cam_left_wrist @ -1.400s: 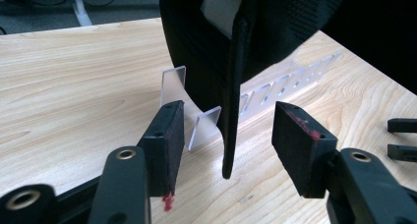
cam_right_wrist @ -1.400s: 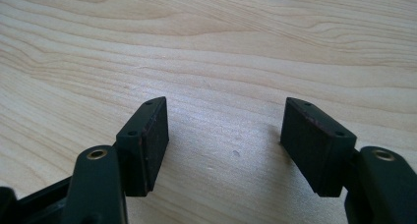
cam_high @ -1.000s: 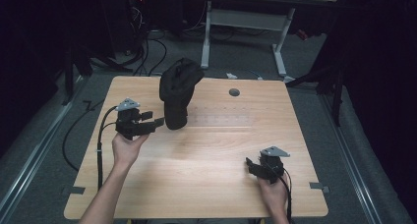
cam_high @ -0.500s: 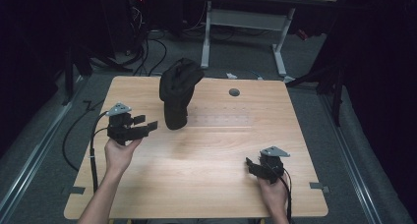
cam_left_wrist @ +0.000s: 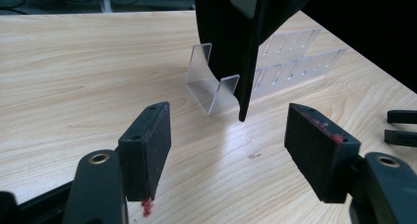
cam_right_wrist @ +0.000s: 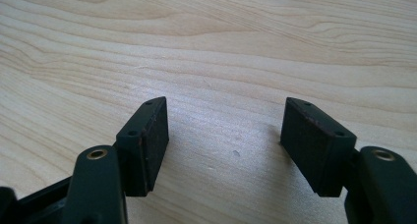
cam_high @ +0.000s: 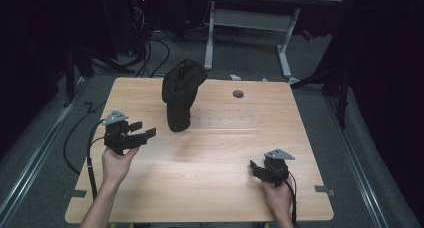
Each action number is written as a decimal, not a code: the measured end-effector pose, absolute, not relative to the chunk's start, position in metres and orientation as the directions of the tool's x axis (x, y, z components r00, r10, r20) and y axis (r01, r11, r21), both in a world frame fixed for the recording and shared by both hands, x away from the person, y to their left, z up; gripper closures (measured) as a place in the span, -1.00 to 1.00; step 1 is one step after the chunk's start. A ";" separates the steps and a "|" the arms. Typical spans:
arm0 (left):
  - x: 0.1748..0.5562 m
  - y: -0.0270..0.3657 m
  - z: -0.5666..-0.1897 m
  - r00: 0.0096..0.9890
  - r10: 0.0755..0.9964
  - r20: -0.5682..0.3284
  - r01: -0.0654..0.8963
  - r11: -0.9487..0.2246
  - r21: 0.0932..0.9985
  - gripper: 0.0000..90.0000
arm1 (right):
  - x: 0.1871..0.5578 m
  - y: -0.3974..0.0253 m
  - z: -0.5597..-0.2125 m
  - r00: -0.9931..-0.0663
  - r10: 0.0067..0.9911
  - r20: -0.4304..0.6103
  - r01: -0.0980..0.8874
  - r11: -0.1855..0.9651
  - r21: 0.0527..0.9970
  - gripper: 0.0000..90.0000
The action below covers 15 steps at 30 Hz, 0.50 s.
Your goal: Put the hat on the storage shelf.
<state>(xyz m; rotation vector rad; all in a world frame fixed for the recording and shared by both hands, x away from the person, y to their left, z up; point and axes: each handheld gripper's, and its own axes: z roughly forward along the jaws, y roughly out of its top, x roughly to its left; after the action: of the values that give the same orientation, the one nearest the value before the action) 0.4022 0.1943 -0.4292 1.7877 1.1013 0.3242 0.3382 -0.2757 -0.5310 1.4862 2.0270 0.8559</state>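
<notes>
- The wooden table [cam_high: 210, 183] takes up the middle of the high view: pale, matte, with a fine grain. Broad bare stretches lie at centre, lower centre and upper right, and a small round hole [cam_high: 238, 94] sits near its far edge.
- The dark fabric object [cam_high: 181, 94], soft and creased like a cap or glove, stands upright left of centre in the upper half of the table, well in from the edges. In the left gripper view it hangs over a clear plastic stand [cam_left_wrist: 214, 84], a curved, glossy, see-through cradle resting on the wood.
- A clear flat plate with slots [cam_left_wrist: 290, 62] lies on the table just behind the stand, faint and glassy.
- The left gripper [cam_high: 137, 131], hard black plastic, is held above the table at the left middle of the high view, aimed at the fabric object but apart from it. Its jaws stand wide apart, with nothing between the rough dark pads [cam_left_wrist: 152, 148].
- The right gripper [cam_high: 256, 169] sits low at the lower right, near the front edge, jaws spread over bare wood.
</notes>
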 end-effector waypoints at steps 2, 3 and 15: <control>0.400 0.194 -0.430 0.554 0.797 -0.240 0.536 -0.122 0.835 -0.23 | 0.338 -0.276 -0.531 -0.294 0.956 -0.017 0.654 0.214 0.725 -0.22; 0.399 0.194 -0.430 0.556 0.796 -0.239 0.536 -0.123 0.835 -0.23 | 0.338 -0.276 -0.531 -0.294 0.956 -0.017 0.654 0.214 0.725 -0.22; 0.384 0.198 -0.433 0.562 0.791 -0.240 0.524 -0.116 0.844 -0.19 | 0.338 -0.276 -0.531 -0.293 0.956 -0.018 0.654 0.214 0.725 -0.22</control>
<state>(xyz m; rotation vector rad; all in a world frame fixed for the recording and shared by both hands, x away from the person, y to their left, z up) 0.3839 0.1977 -0.4332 1.7827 1.0866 0.3305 0.3382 -0.2757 -0.5311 1.4861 2.0262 0.8553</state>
